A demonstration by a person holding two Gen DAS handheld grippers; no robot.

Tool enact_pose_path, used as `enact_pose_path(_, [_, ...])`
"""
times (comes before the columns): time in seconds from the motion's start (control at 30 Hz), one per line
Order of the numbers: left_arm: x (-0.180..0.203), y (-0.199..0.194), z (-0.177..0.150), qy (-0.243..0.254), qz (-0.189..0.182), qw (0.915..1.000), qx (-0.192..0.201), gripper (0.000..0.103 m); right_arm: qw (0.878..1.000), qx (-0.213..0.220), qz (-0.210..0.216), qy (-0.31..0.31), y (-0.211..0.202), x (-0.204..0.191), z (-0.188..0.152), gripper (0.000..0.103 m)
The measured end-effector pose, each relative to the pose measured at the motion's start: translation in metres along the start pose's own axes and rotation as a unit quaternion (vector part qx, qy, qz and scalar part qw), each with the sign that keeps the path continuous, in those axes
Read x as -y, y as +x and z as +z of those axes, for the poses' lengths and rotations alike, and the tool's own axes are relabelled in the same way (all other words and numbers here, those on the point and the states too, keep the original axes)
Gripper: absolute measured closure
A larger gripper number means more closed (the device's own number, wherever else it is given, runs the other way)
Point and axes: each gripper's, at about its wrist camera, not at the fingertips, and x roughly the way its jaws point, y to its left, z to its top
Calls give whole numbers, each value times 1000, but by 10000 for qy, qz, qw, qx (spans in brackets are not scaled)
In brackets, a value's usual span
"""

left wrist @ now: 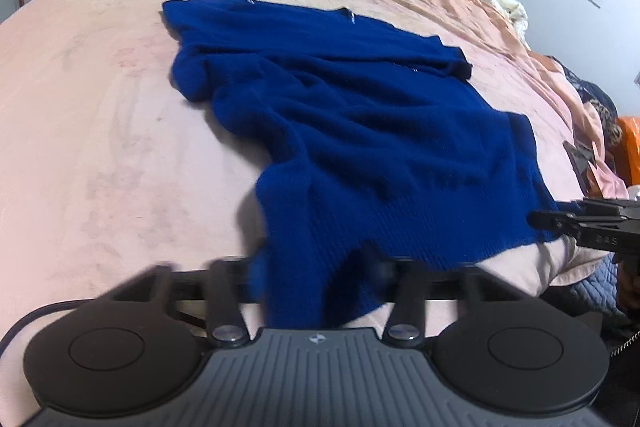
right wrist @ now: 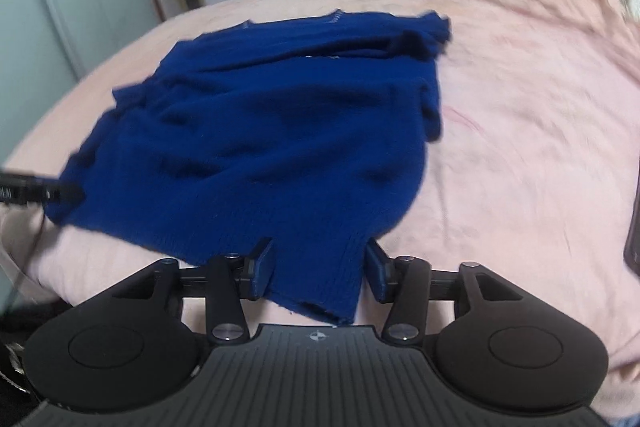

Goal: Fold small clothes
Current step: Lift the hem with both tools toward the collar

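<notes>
Right gripper (right wrist: 320, 273) straddles the blue knit sweater (right wrist: 272, 131) hem, jaws apart; left gripper (left wrist: 320, 279) grip unclear; hem may slip.

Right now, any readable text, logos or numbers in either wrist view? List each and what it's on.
"DAS": pale letters on the side of the right gripper, cut off, possibly part of a longer word.
Round emblem on the left gripper body: a symbol, no letters.
Blue sweater: no legible label.
Pink bedspread: no text.
</notes>
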Motion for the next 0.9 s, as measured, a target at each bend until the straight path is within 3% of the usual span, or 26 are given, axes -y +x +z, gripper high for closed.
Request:
enact_pose_path(0.03, [-1,1,1,-62,-77,9999,-43,86,10000,4,36,-3,-1,0,1,79])
enact_pose_path(0.07, [-2,1,3,-109,-126,9998,-62,91,9999,-2,120,32,-1,0,3,92])
enact_pose_path(0.17, [1,-7,6,-93,-144,9998,50,92,9996,76,252,41,-7,3,8,92])
enact_pose_path(0.3, [9,-41,14,-25,-642,9967,487,93,9953,322,861,290,-32,16,20,92])
enact_pose_path(0.5, [13,-103,12,484,-1326,9802,1391,93,9834,780,1623,206,-87,33,36,92])
enact_pose_path(0.6, [9,-103,12,416,-1083,9829,1431,93,9781,793,1887,388,-92,40,36,92])
enact_pose_path(0.67, [4,-91,16,159,-862,9883,1252,93,9795,748,1810,476,-88,40,37,92])
enact_pose_path(0.8, [0,-65,33,-373,-402,9930,1048,93,9843,768,1479,574,-75,35,45,92])
enact_pose_path(0.9, [9,-49,49,-384,381,9933,1021,93,9905,953,874,465,-63,23,51,92])
